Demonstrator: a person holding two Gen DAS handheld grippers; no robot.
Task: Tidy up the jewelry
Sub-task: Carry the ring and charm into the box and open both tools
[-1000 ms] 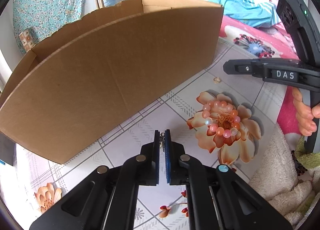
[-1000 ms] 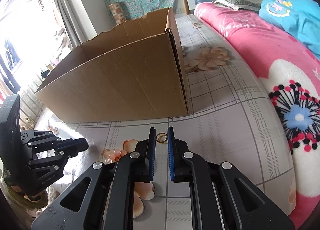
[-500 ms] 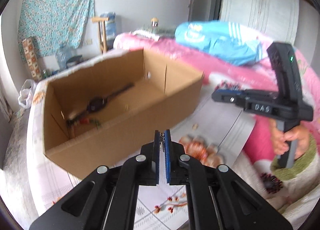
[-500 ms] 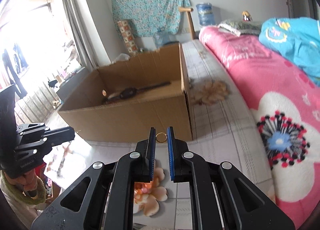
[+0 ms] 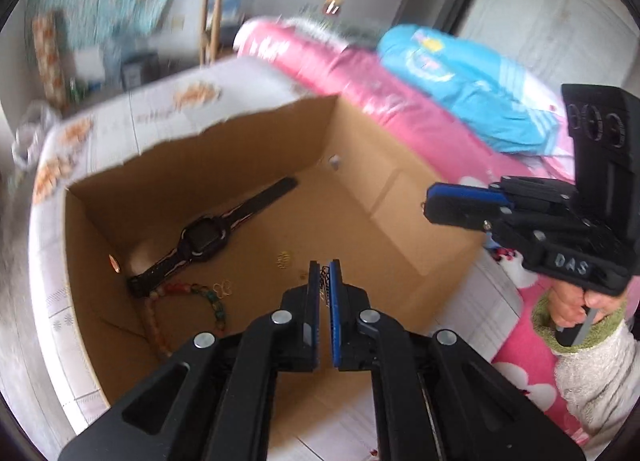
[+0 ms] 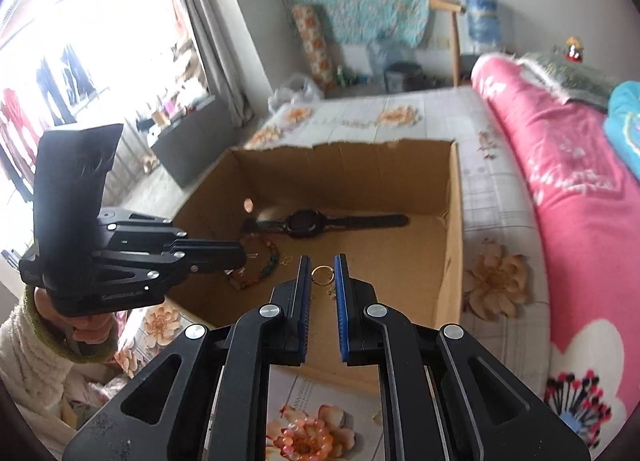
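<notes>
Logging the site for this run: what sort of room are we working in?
Most likely a bedroom in a home: the cardboard box sits on a bed's flower-print sheet, a pink floral quilt lies alongside, and a curtained window lights the room.

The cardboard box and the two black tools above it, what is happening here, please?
A person holds a tool in each hand over the open cardboard box on the bed. The right tool pinches a small gold ring; the left tool is shut on a thin chain. Neither is released yet. In the box lie a black watch, a beaded bracelet and small gold pieces.
</notes>
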